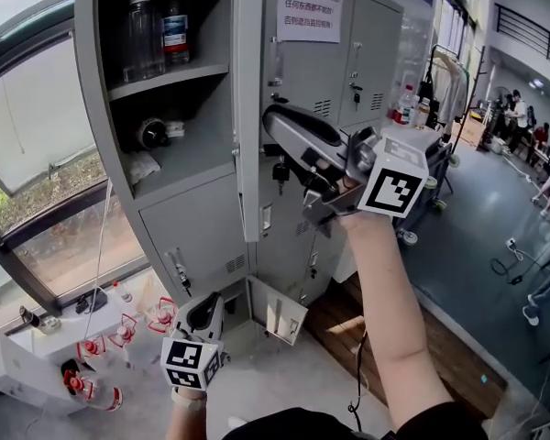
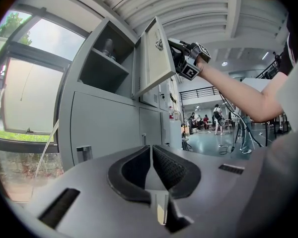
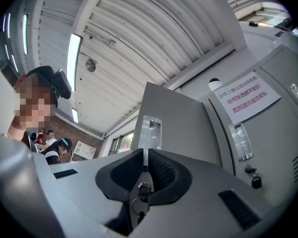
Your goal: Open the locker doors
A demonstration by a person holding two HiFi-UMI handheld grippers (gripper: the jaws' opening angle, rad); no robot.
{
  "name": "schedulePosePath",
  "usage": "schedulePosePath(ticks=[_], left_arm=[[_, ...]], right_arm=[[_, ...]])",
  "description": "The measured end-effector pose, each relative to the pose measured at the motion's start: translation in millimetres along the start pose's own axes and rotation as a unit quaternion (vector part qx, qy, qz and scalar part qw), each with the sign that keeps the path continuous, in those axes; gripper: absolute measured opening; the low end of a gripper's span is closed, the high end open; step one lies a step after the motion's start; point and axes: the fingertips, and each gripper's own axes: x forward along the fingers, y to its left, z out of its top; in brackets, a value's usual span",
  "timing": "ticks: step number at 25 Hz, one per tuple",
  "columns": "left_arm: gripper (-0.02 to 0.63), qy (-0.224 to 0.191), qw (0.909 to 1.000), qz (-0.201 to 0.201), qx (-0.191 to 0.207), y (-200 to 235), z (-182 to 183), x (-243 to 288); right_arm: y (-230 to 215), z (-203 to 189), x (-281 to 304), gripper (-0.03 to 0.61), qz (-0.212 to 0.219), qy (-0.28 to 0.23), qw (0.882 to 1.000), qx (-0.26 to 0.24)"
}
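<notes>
The left gripper [image 1: 204,312] hung low in front of the grey locker [image 1: 188,223], its jaws pressed together on nothing. Higher up, the right gripper [image 3: 144,156] had its jaws closed almost fully on what appeared to be the key [image 3: 141,187] in the lock of the upper-left door [image 3: 188,125]. That door stood swung well out from its compartment, where two bottles [image 1: 142,35] showed on the shelf. A small bottom door [image 1: 277,314] also stood ajar, while the doors to the right were shut. To finish the swing cleanly, the grip would best follow the hinge's arc rather than drag straight back, lest the thin key twist or slip free. A white notice [image 1: 310,7] on the next door carried lines of Chinese characters, mostly red, too small to read reliably. The bottle labels were illegible.
</notes>
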Motion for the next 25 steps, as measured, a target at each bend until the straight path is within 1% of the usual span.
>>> schedulePosePath(ticks=[4, 6, 8, 10, 14, 16, 18, 22, 25], left_arm=[[0.02, -0.001, 0.9999, -0.009, -0.008, -13.4, 3.5, 14.6], [0.02, 0.0, 0.9998, -0.017, -0.003, -19.5, 3.8, 22.0], [0.02, 0.002, 0.9997, -0.025, 0.002, -25.5, 3.3, 29.4], [0.02, 0.003, 0.9996, -0.028, -0.001, -30.6, 3.2, 36.2], [0.02, 0.006, 0.9994, -0.035, -0.003, -40.5, 4.0, 46.4], [0.02, 0.006, 0.9992, -0.039, -0.002, -44.7, 4.8, 50.4], [0.02, 0.007, 0.9991, -0.041, 0.0, -48.1, 4.8, 53.2], [0.02, 0.008, 0.9989, -0.045, 0.006, -52.9, 3.5, 55.3], [0.02, 0.008, 0.9989, -0.046, 0.004, -53.6, 3.4, 55.8]], right_arm=[[-17.2, 1.9, -24.6, 0.055, -0.041, 0.014, 0.999, -0.027], [-25.2, 2.5, -38.3, 0.055, -0.06, 0.011, 0.998, -0.025], [-29.5, 2.9, -50.5, 0.057, -0.067, 0.009, 0.997, -0.022], [-29.6, 2.2, -59.9, 0.06, -0.067, 0.011, 0.997, -0.023], [-20.8, -3.5, -70.7, 0.121, -0.064, 0.022, 0.997, -0.031], [-16.0, -7.7, -71.0, 0.174, -0.066, 0.031, 0.996, -0.044], [-11.4, -11.7, -67.8, 0.207, -0.066, 0.042, 0.995, -0.064], [-6.6, -21.1, -58.4, 0.258, -0.065, 0.06, 0.993, -0.078], [-7.2, -26.1, -54.0, 0.287, -0.074, 0.069, 0.992, -0.082]])
